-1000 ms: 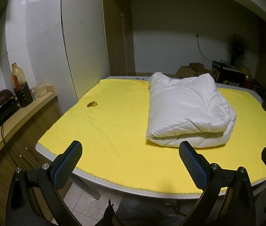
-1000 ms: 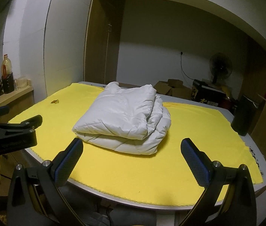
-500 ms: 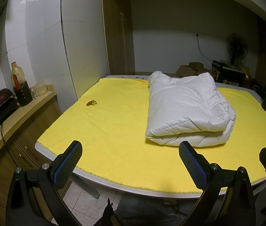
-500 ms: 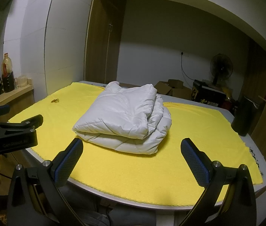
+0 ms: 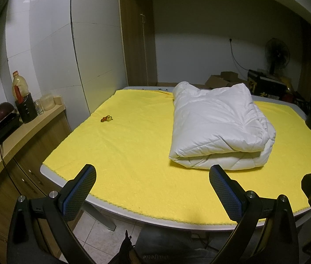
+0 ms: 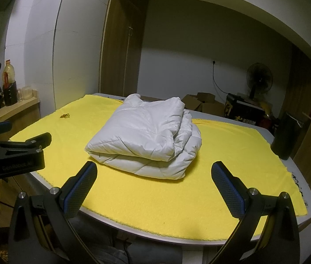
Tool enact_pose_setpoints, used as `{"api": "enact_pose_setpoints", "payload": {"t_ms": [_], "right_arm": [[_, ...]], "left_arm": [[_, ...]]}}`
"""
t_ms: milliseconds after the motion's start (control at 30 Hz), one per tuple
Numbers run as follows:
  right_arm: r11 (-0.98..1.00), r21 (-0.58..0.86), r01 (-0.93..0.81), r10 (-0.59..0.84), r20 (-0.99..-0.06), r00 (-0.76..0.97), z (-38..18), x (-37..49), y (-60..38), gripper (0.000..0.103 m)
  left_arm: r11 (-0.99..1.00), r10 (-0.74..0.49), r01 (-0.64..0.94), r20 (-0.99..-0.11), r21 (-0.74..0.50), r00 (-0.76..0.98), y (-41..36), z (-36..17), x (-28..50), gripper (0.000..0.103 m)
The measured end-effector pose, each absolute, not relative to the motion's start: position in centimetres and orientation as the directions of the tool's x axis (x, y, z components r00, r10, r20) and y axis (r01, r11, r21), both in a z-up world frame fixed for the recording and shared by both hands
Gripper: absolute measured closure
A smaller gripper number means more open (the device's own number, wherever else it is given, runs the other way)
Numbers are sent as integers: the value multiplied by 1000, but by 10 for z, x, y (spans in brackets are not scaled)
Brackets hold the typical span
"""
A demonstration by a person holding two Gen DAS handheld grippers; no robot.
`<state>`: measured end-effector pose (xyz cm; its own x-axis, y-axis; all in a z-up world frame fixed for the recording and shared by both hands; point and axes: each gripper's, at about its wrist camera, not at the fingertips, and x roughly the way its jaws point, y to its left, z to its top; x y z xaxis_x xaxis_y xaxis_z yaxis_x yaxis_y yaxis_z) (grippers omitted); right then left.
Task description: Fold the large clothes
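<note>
A white padded garment [image 5: 217,127] lies folded into a thick bundle on the yellow cloth [image 5: 129,154] that covers the table; it also shows in the right wrist view [image 6: 148,134]. My left gripper [image 5: 153,187] is open and empty, held back over the table's near edge, left of the bundle. My right gripper [image 6: 153,184] is open and empty, held back at the near edge in front of the bundle. Neither touches the garment.
A small orange object [image 5: 107,118] lies on the cloth at far left. A wooden counter [image 5: 12,140] on the left holds a bottle [image 5: 20,88], jars and a dark pot. A black cylinder [image 6: 286,136] stands at the table's right edge. Boxes and a fan [image 6: 258,80] stand behind.
Both grippers have drawn back and risen slightly from the table; the bundle has not moved.
</note>
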<state>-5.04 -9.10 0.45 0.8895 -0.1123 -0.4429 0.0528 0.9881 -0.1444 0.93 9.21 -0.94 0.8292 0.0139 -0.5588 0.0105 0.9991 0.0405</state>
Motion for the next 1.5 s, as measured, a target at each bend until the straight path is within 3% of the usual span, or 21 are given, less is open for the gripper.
{"api": "enact_pose_setpoints", "payload": {"t_ms": [1500], "right_arm": [[988,-151,42,-106,-444,890,3,-53,-93,0]], "left_arm": [[999,2,25,-578,38,816,92,-14,12,0]]}}
